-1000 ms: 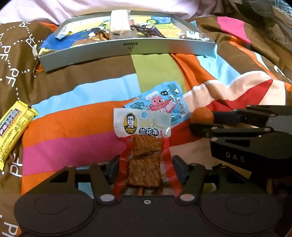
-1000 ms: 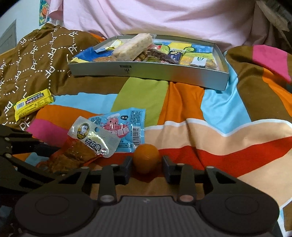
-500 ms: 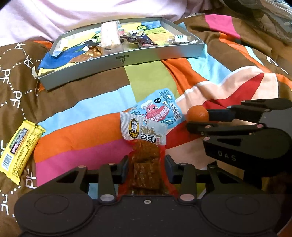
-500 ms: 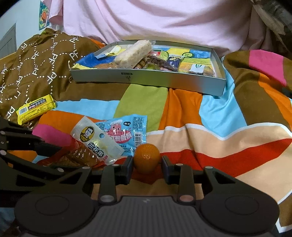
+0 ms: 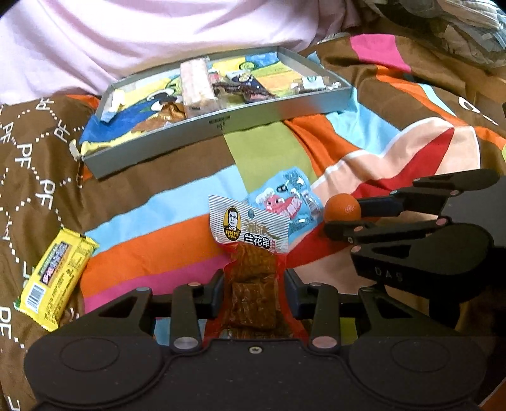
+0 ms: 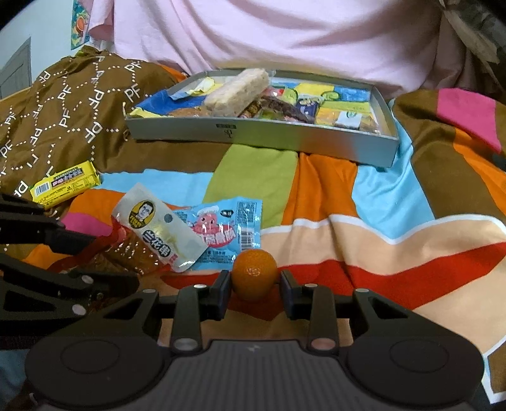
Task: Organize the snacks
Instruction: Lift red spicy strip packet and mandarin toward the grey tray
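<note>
orange ball snack pinched in right gripper just over the striped blanket; left gripper clamped on brown tofu packet. blue packet lies beside, grey tray further back.

A striped bedspread in orange, blue, green, pink and red fills the middle of both views. A brown cover printed with white dotted diamonds and "PF" letters lies bunched at the left. Pink cloth spans the top of both frames. In the right wrist view, a pale wall with a small colourful poster shows at the upper left.
</note>
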